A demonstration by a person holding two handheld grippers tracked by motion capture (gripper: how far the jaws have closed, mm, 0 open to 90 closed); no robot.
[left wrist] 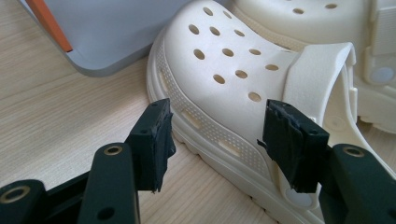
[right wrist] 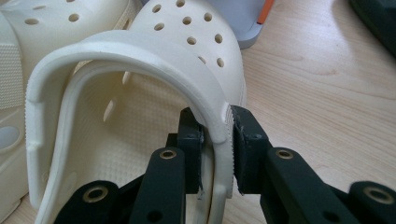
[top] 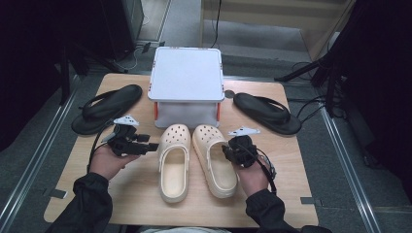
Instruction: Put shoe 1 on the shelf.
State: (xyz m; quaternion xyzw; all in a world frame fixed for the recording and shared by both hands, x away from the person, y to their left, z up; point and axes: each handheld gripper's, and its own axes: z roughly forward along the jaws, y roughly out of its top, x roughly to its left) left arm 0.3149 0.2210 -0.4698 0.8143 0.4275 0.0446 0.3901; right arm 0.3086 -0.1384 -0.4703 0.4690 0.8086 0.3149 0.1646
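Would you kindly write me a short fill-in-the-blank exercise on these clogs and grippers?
1. The right gripper is shut on the ____ of the right clog.
2. The left gripper stands ____ beside the left clog.
3. Both clogs are ____ in colour.
4. Behind the clogs stands a grey ____.

Missing words: rim; open; cream; box

The wooden table [top: 141,194] carries two cream clogs [top: 173,160], two black sandals [top: 104,108], and seemingly a grey box [top: 187,82].

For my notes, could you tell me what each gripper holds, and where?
The right gripper pinches the right clog at its side wall; the left gripper is open, holding nothing.
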